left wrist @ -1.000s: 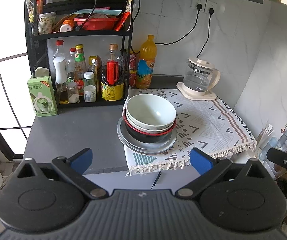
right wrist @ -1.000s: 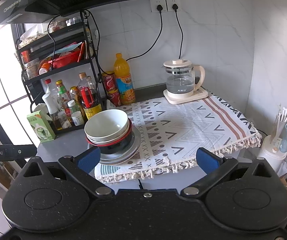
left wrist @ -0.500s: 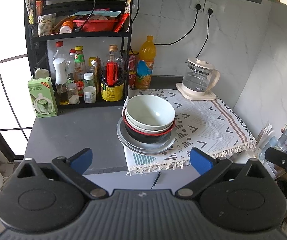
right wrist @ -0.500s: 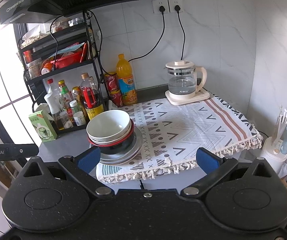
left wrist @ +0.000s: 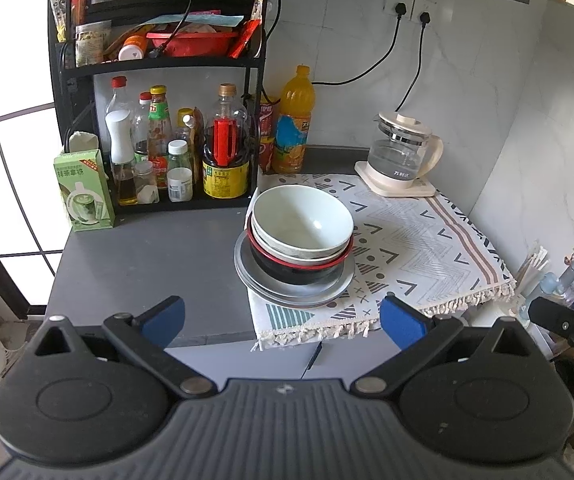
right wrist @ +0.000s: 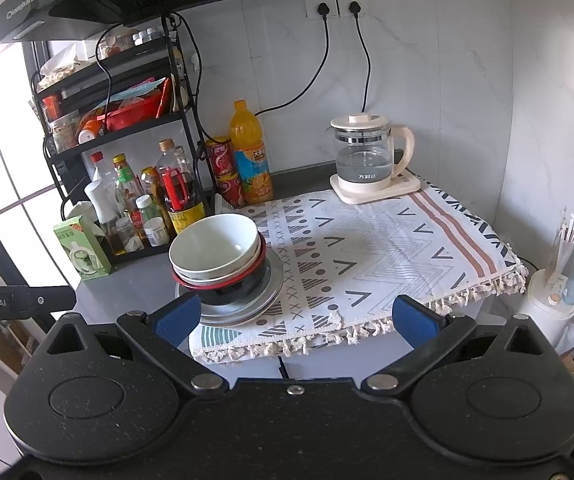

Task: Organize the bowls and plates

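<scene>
Carton: at far left we see a green box [left wrist: 83, 192] on the grey counter [left wrist: 147, 264], its printed characters too small for us to read.
Rack: a black shelf rack [left wrist: 159, 60] of sauce bottles stands behind the counter, with an orange drink bottle [left wrist: 293, 120] just beside it.
Stack: pale bowl [left wrist: 303, 220] nested in a black, red-rimmed bowl [left wrist: 299, 274] on grey plates [left wrist: 295, 292], at the left edge of the patterned cloth [left wrist: 419, 248].
Kettle: glass kettle [right wrist: 367, 156] at the back right of the cloth; we cannot read its small label.
Left gripper [left wrist: 283, 318]: fingers spread wide, holding nothing, short of the stack.
Right gripper [right wrist: 295, 316]: fingers spread wide, holding nothing; the stack sits ahead, near its left finger.
Writing: we read "Robot.AI" on the black bar [right wrist: 19, 302] at the right view's left edge.
</scene>
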`<state>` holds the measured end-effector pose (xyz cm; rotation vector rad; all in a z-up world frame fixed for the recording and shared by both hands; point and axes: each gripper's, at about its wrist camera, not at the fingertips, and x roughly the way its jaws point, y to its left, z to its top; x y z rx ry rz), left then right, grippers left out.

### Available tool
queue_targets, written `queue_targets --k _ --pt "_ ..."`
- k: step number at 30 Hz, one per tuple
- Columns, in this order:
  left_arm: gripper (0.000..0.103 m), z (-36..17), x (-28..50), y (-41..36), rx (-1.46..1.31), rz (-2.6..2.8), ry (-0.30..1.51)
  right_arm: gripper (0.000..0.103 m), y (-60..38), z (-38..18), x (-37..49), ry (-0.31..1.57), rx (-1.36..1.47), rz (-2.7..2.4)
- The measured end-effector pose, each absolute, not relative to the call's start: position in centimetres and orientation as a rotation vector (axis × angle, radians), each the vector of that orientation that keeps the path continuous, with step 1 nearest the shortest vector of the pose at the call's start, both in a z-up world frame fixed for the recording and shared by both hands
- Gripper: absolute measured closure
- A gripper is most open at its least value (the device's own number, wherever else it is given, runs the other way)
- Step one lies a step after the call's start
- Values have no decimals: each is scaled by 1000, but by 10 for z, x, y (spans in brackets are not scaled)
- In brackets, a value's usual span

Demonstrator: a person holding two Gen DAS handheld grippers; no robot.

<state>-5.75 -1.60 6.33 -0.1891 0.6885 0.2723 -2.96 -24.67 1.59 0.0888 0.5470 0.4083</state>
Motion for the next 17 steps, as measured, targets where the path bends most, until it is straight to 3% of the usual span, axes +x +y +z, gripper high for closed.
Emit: queue_targets --k 17 --pt "1 60 -35 -9 -201 263 711 0 -247 16 -15 553 89 403"
